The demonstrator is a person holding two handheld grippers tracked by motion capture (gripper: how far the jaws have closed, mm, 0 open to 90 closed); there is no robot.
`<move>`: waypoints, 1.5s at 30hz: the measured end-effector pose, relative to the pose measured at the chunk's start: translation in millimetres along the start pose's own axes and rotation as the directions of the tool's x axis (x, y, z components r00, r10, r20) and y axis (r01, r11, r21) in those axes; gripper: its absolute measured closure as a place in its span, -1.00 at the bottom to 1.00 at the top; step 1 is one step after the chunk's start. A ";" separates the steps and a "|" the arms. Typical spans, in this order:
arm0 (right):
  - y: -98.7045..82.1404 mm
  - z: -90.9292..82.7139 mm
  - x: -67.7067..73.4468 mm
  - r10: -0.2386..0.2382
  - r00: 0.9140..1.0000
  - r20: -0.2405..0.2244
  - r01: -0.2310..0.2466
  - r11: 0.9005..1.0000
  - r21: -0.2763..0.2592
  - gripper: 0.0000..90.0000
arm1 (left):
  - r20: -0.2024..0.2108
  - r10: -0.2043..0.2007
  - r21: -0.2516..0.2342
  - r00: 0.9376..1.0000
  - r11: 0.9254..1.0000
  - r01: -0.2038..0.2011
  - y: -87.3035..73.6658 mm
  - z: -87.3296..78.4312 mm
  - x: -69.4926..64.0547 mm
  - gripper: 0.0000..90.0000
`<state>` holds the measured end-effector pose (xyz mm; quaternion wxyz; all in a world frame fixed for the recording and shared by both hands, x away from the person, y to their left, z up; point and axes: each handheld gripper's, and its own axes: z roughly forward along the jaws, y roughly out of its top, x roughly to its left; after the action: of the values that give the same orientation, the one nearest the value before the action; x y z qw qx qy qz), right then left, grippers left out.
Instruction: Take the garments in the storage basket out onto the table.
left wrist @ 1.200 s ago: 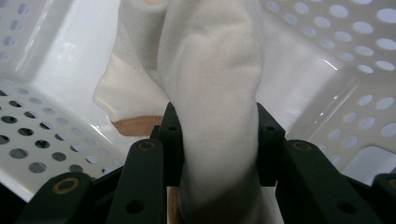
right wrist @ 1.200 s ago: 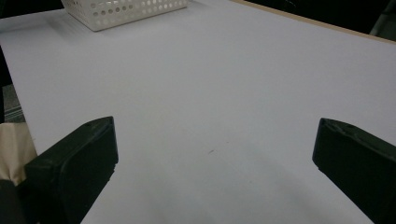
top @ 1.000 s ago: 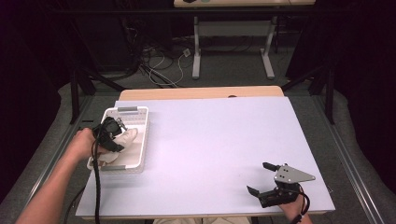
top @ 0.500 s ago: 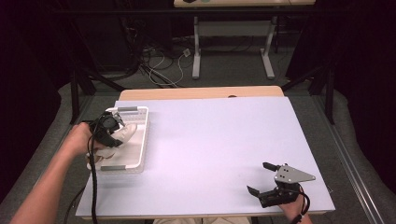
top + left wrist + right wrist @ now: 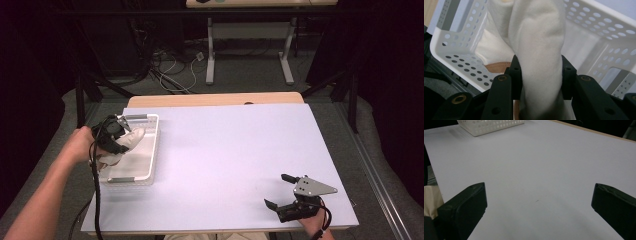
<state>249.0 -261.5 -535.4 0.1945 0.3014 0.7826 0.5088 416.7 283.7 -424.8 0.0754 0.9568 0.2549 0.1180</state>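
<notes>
The cloth, cream and bunched, hangs over the white basket at the table's left edge, pinched between my left gripper's jaws. My right gripper rests near the front right corner, jaws spread wide, holding nothing.

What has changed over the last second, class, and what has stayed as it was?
The left gripper, shut on the cream cloth, has lifted a little above the white basket, drawing the cloth up with it. The basket itself has not shifted. The right gripper has stayed open near the table's front edge.
</notes>
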 end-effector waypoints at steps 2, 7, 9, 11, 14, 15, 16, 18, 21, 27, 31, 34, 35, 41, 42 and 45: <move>-0.1 0.0 0.5 0.003 1.000 -0.001 -0.003 1.000 -0.007 -1.00 | -0.003 0.011 0.003 1.000 1.000 -0.011 0.8 -1.2 0.0 0.43; -0.1 -0.4 -0.4 0.002 1.000 0.000 -0.002 1.000 -0.009 -1.00 | -0.007 0.021 0.006 1.000 1.000 -0.021 4.8 -4.7 0.4 0.43; 0.0 -0.7 -0.4 0.004 1.000 -0.001 -0.004 1.000 -0.007 -1.00 | -0.012 0.028 0.007 1.000 1.000 -0.028 6.5 -6.5 0.8 0.43; -0.1 -0.6 -0.7 0.004 1.000 0.000 -0.004 1.000 -0.006 -1.00 | -0.012 0.031 0.006 0.999 1.000 -0.031 7.2 -7.7 1.0 0.43; -0.1 -0.4 -0.6 0.003 1.000 -0.001 -0.003 1.000 -0.004 -1.00 | -0.015 0.045 0.007 0.999 0.999 -0.045 8.8 -10.0 1.6 0.43; -0.2 -0.3 -0.7 0.002 1.000 -0.001 -0.002 1.000 -0.005 -1.00 | -0.019 0.049 0.007 0.999 0.999 -0.049 9.2 -10.3 1.6 0.43; -0.2 -0.3 -0.7 0.002 1.000 -0.001 -0.002 1.000 -0.005 -1.00 | -0.020 0.048 0.005 0.999 0.999 -0.048 9.7 -10.4 1.2 0.43; -0.2 0.0 -0.9 0.001 1.000 -0.001 -0.001 1.000 -0.006 -1.00 | -0.017 0.056 0.007 0.998 0.998 -0.055 10.9 -11.3 1.1 0.43; -0.3 0.3 -0.6 0.002 1.000 -0.004 -0.002 1.000 -0.002 -1.00 | -0.022 0.070 0.011 0.997 0.997 -0.070 13.5 -13.0 1.0 0.43; -0.6 0.5 -1.2 0.005 1.000 -0.005 -0.005 1.000 -0.001 -1.00 | -0.031 0.092 0.007 0.995 0.996 -0.092 20.6 -18.0 -1.5 0.43; -0.4 0.2 -0.7 0.005 1.000 -0.004 -0.005 1.000 -0.002 -1.00 | -0.035 0.122 0.006 0.992 0.993 -0.122 26.9 -21.0 -3.4 0.43; -0.5 0.3 -0.8 0.004 1.000 -0.004 -0.004 1.000 -0.002 -1.00 | -0.038 0.129 0.003 0.991 0.992 -0.129 29.0 -21.7 -4.6 0.43; -0.5 0.4 -0.8 0.006 1.000 -0.004 -0.006 1.000 -0.001 -1.00 | -0.037 0.128 -0.001 0.991 0.992 -0.128 30.0 -22.4 -5.1 0.43; -0.6 0.4 -1.1 0.005 1.000 -0.004 -0.005 1.000 0.002 -1.00 | -0.041 0.145 -0.007 0.989 0.989 -0.145 35.3 -26.3 -7.5 0.43; -0.7 0.5 -1.2 0.005 1.000 -0.004 -0.005 1.000 0.001 -1.00 | -0.042 0.148 -0.010 0.988 0.989 -0.149 37.2 -27.6 -8.6 0.43; -0.5 0.4 -0.8 0.005 1.000 -0.005 -0.005 1.000 0.003 -1.00 | -0.045 0.156 -0.012 0.987 0.988 -0.157 39.4 -28.6 -9.5 0.43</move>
<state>249.8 -261.9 -536.1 0.1909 0.3027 0.7830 0.5087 419.7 247.5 -391.0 0.0678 0.9704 0.1796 0.1465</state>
